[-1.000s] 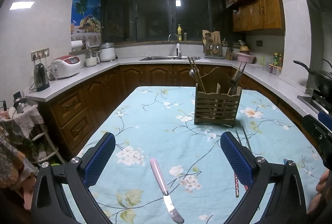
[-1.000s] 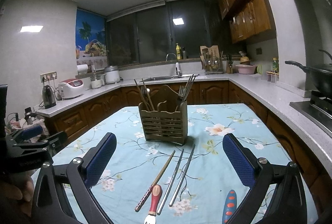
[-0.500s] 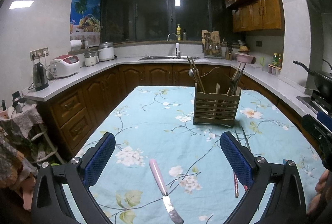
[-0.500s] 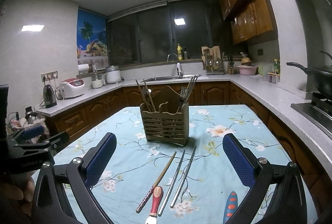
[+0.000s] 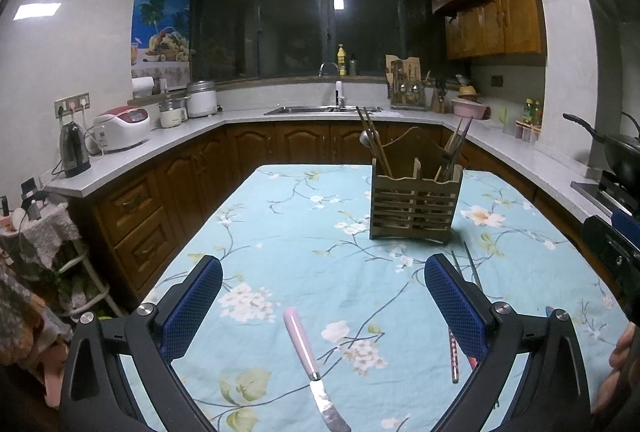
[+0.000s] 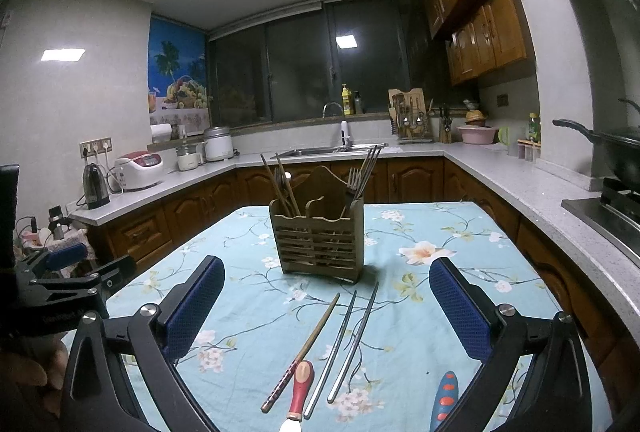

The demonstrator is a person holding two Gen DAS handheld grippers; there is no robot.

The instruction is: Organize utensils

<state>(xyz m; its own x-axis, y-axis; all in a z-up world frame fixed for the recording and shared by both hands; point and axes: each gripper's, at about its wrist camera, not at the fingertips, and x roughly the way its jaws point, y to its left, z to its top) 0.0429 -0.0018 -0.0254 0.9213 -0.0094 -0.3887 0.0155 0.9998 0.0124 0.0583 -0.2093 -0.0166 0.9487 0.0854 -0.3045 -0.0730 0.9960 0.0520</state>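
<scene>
In a dim kitchen, the desk (image 6: 460, 232) under its floral cloth carries a wooden utensil holder (image 6: 318, 238), partly filled, with loose chopsticks (image 6: 352, 336) and a red-handled piece (image 6: 301, 382) lying just before it and a pink-handled knife (image 5: 306, 348) further to its left. Both the left hand-held gripper (image 5: 322, 302) and the right hand-held gripper (image 6: 326, 306) hang wide open and empty, so this looks like the pause before a pick. The next move likely calls for lowering one over a single utensil, closing on its handle and lifting it to the holder.

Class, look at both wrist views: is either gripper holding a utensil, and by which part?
Nothing is held. The left gripper and right gripper are both open, above utensils lying on the tablecloth.
</scene>
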